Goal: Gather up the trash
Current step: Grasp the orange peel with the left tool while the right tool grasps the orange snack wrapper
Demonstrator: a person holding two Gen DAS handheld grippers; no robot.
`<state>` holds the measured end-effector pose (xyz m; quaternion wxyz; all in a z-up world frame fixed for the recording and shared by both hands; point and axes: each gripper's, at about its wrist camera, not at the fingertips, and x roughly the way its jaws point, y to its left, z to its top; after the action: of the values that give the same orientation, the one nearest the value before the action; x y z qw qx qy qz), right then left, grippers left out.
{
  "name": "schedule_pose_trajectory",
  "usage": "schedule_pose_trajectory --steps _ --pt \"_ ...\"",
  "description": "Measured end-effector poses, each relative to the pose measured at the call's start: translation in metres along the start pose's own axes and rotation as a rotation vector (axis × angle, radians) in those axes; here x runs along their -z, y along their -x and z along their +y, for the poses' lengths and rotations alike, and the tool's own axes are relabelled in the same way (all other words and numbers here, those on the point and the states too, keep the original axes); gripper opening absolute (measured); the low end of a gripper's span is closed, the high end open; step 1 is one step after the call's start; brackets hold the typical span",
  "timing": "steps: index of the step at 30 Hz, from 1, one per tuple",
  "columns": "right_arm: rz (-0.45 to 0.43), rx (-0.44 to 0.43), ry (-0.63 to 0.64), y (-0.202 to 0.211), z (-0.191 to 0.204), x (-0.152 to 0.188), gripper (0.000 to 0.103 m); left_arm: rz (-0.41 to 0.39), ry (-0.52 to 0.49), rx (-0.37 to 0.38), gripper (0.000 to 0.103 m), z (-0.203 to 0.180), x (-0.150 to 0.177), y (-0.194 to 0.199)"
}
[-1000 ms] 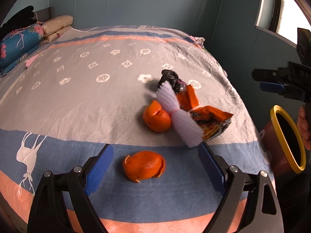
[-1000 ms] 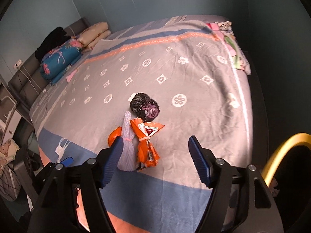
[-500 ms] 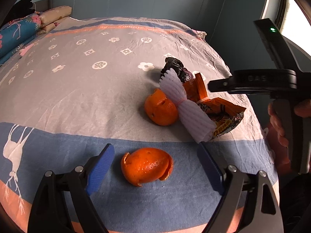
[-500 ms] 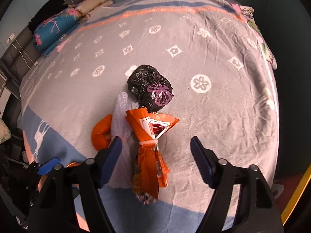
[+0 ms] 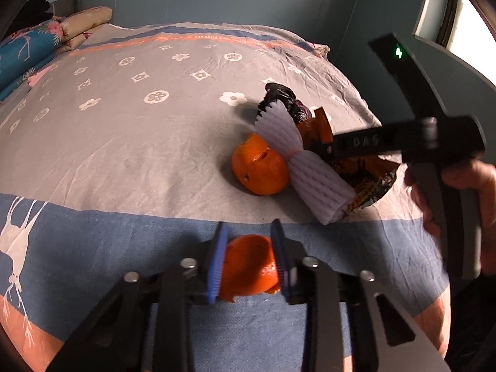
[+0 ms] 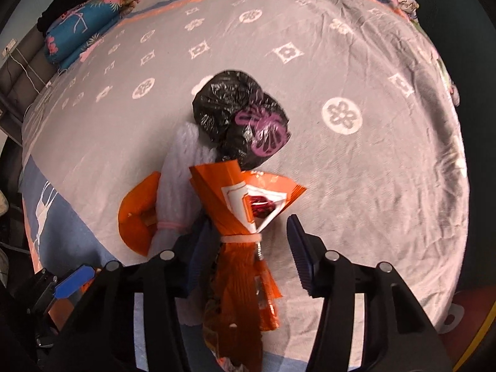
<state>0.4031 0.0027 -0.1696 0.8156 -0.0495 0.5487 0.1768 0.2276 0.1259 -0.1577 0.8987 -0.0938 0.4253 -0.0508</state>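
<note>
On the patterned bedspread (image 5: 130, 142), my left gripper (image 5: 248, 260) is closing, and its blue pads press both sides of an orange peel (image 5: 248, 266). A second orange peel (image 5: 259, 167) lies further up, beside a white foam fruit net (image 5: 310, 167), an orange snack wrapper (image 5: 369, 173) and a crumpled black plastic bag (image 5: 279, 93). In the right wrist view, my right gripper (image 6: 248, 248) is closing over the tied orange snack wrapper (image 6: 245, 198). The wrapper sits between the jaws with a gap on its right. The black bag (image 6: 235, 114) lies just beyond.
Pillows (image 6: 80, 34) are stacked at the far left head of the bed. The bed's edge drops off close on the right, where a yellow-rimmed bin (image 6: 483, 325) shows. A person's hand (image 5: 465, 179) holds the right gripper's handle.
My left jaws have closed from wide apart onto the near orange peel. The right gripper has come down over the orange wrapper and its jaws have narrowed.
</note>
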Motion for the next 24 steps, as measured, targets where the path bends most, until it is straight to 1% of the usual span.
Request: schedule_pose_trajectory --steps 1,3,4,6,8,12,18,24 --pt "0.001 -0.001 -0.003 -0.001 0.001 0.001 0.042 -0.004 0.007 0.005 0.019 0.001 0.0 0.001" --pt "-0.005 0.001 -0.006 -0.001 0.001 0.004 0.03 -0.011 0.011 0.009 0.013 0.003 0.0 0.003" --pt "-0.011 0.005 -0.005 0.0 0.002 0.005 0.028 -0.013 0.009 0.007 0.011 0.003 0.0 0.004" --pt "-0.028 0.009 0.013 0.004 0.005 0.009 0.026 -0.019 -0.001 0.003 0.005 0.001 0.001 0.004" --pt "-0.048 0.013 0.031 0.009 0.007 0.01 0.025 -0.028 -0.01 -0.002 0.002 0.0 0.002 0.006" --pt "-0.079 0.009 0.069 0.027 0.009 0.019 0.024 -0.06 -0.01 0.013 0.002 0.001 0.003 0.016" --pt "-0.114 -0.003 0.072 0.064 0.001 0.039 0.024 -0.083 0.055 0.049 0.001 0.013 0.003 0.031" --pt "-0.162 -0.004 0.052 0.111 -0.019 0.062 0.024 -0.108 0.095 0.07 0.001 0.019 -0.001 0.046"
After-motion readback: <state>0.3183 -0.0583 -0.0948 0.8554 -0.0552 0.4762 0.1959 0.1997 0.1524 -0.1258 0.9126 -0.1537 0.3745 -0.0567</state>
